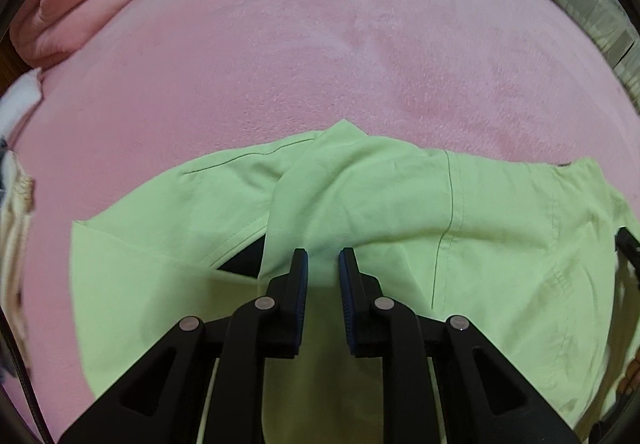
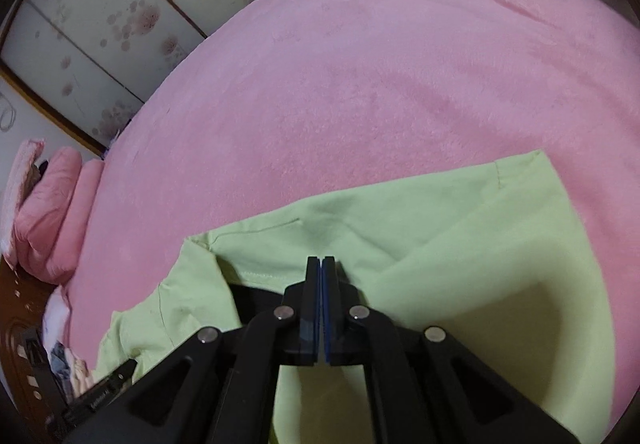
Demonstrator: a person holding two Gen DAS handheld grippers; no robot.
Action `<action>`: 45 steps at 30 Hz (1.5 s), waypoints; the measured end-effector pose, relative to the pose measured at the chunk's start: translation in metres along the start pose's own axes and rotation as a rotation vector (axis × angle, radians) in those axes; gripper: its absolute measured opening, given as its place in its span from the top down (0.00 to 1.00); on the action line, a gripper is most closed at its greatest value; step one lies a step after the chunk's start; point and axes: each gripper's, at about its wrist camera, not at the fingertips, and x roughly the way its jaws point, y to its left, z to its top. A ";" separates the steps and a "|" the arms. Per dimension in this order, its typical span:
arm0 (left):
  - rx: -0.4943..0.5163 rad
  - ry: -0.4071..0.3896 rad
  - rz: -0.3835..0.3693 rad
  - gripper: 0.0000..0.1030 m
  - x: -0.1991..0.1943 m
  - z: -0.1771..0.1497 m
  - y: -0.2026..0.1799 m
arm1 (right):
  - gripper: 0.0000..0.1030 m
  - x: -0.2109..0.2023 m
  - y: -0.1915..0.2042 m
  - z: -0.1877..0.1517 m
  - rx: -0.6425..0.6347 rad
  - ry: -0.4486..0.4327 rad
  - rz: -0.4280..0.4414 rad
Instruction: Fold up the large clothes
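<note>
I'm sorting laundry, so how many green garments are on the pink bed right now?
1: the green garment lies on the pink bed at its near edge, under both grippers. Others may be hidden.

A pink blanket (image 1: 320, 44) spreads ahead of the jaws. Folded pink bedding (image 1: 80, 0) lies far ahead to their left, before flower-patterned panels (image 2: 100, 16).

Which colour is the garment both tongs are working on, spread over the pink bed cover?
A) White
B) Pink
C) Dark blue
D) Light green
D: the garment lying on the pink bed cover is light green in both wrist views, with the left tongs pinching a bunched fold of it and the right tongs shut on its cloth.
</note>
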 end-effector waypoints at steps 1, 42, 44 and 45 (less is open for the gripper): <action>0.013 0.007 0.016 0.86 -0.003 -0.003 0.000 | 0.98 -0.005 0.006 -0.003 -0.020 0.005 -0.005; 0.170 -0.039 0.001 0.12 -0.285 -0.183 0.051 | 0.36 -0.300 0.065 -0.207 -0.253 0.071 -0.045; 0.179 -0.031 0.007 0.11 -0.289 -0.193 0.052 | 0.36 -0.306 0.060 -0.214 -0.239 0.076 -0.045; 0.177 -0.030 0.006 0.11 -0.291 -0.198 0.052 | 0.36 -0.311 0.056 -0.220 -0.230 0.083 -0.038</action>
